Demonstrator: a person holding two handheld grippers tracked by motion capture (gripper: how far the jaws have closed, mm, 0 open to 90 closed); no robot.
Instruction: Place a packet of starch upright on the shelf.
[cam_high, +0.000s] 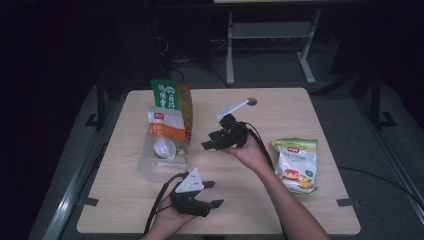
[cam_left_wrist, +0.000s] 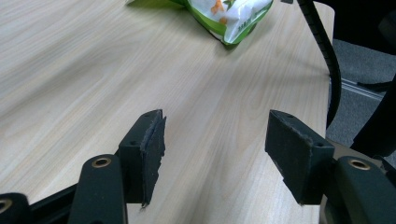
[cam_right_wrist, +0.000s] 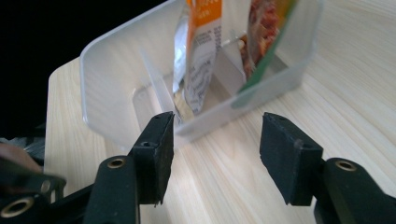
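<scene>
Work in hand, as judged: loading snack packets into the clear plastic bin with inner dividers, which is standing at the left of the pale wood-grain table. An orange-and-white packet and a taller green-and-orange packet are standing upright in it.

The remaining green-and-white snack packet with a yellow lower panel is lying flat near the table's right edge, well apart from the bin. Its long axis is running roughly from the far side toward the near side, top seam pointing away from the person.

The right gripper is hanging just right of the bin, jaws apart and empty, facing the bin wall; the packet is lying behind it, to the right. The left gripper is sitting low near the front edge, jaws wide and empty, aimed across bare table toward the packet's corner.

The right hand appears the nearer.
</scene>
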